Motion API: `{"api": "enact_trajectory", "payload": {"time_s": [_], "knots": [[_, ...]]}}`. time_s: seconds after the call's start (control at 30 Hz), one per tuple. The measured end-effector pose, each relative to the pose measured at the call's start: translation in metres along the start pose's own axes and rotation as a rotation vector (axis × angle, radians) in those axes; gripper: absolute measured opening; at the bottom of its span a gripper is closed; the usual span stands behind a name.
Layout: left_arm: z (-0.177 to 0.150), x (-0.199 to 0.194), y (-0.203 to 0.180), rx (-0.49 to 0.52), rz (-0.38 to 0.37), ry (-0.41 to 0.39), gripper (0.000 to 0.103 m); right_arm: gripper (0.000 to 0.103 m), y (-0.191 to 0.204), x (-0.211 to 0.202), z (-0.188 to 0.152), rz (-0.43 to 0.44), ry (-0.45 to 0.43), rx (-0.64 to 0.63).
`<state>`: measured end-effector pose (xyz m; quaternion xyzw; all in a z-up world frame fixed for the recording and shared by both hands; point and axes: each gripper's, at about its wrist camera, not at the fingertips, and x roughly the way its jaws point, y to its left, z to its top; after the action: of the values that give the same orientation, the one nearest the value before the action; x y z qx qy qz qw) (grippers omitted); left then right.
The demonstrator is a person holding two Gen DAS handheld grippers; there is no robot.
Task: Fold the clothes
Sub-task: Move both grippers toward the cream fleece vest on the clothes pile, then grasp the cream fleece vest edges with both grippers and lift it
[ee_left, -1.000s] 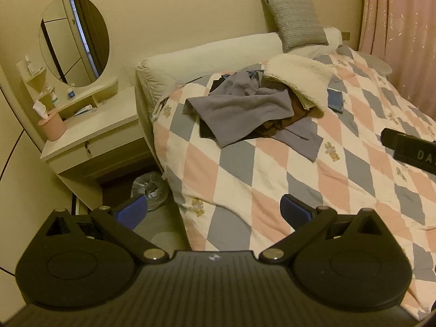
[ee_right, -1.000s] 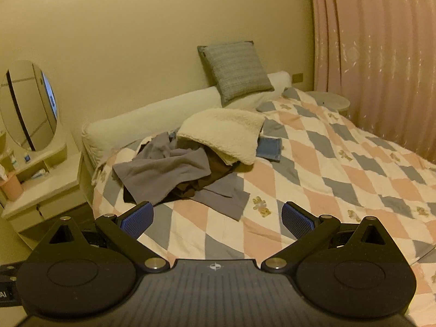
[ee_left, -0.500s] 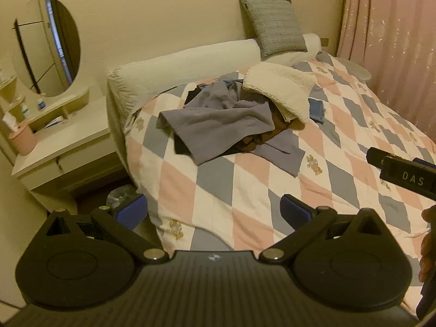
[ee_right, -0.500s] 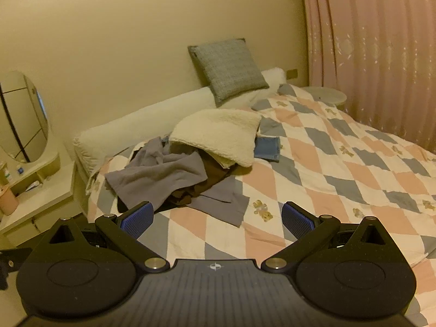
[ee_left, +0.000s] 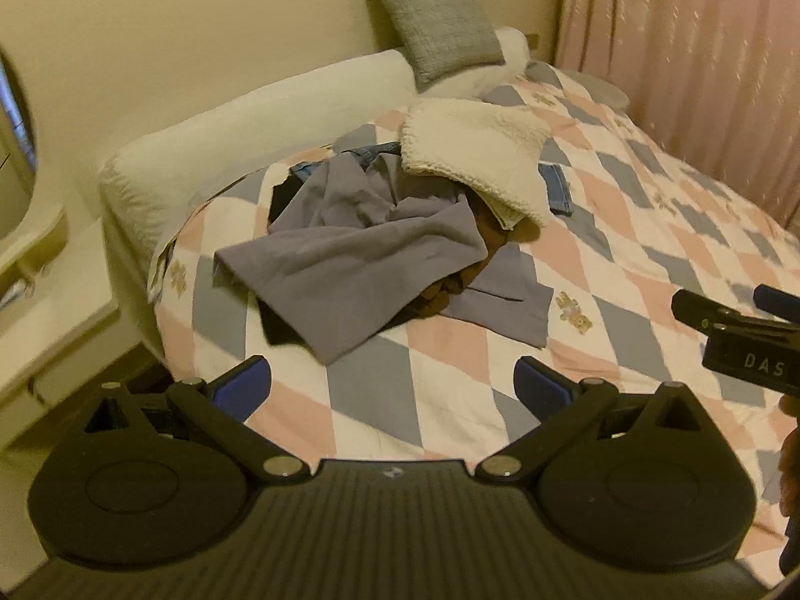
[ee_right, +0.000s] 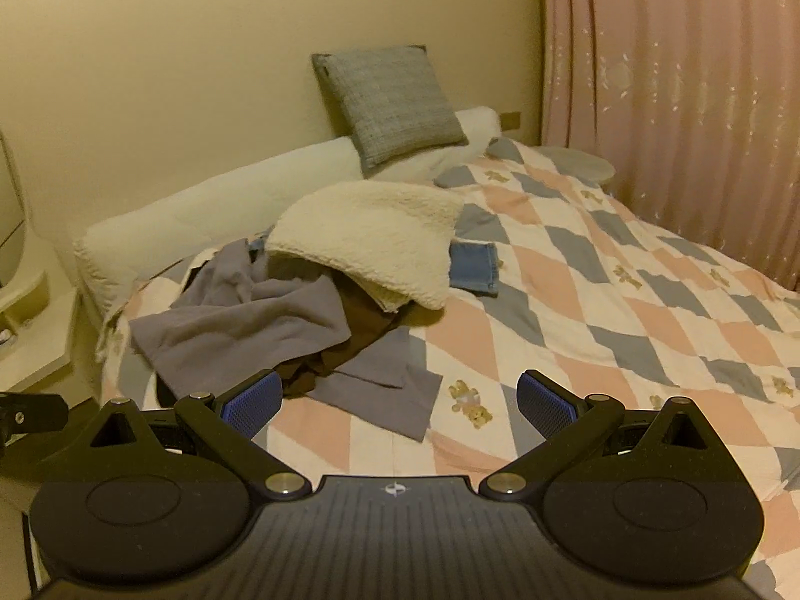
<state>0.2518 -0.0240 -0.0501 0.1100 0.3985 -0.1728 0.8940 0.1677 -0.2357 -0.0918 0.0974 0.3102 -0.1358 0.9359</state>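
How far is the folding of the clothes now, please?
Done: nothing; the clothes pile lies crumpled on the bed, with a cream fleece on top. In hand: nothing; left gripper and right gripper are open, short of it. Left: everything.

Both grippers, left gripper (ee_left: 390, 387) and right gripper (ee_right: 397, 400), are showing black ribbed bodies, silver screws, blue finger pads (ee_right: 252, 402).

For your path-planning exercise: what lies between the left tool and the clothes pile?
Only bare quilt between the open left tool and the clothes pile, seen in the left wrist view.
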Motion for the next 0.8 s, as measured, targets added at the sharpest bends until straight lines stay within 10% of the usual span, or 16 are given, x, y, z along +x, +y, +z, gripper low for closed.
{"api": "enact_trajectory", "payload": {"time_s": [0.7,0.8], "knots": [[0.089,0.182,0.006,0.167,-0.107,-0.007,0.089,0.095,0.004,0.146,0.026,-0.207,-0.022,-0.106],[0.101,0.217,-0.001,0.208,-0.09,-0.028,0.075,0.088,-0.001,0.176,0.025,-0.208,-0.017,-0.143]]}}
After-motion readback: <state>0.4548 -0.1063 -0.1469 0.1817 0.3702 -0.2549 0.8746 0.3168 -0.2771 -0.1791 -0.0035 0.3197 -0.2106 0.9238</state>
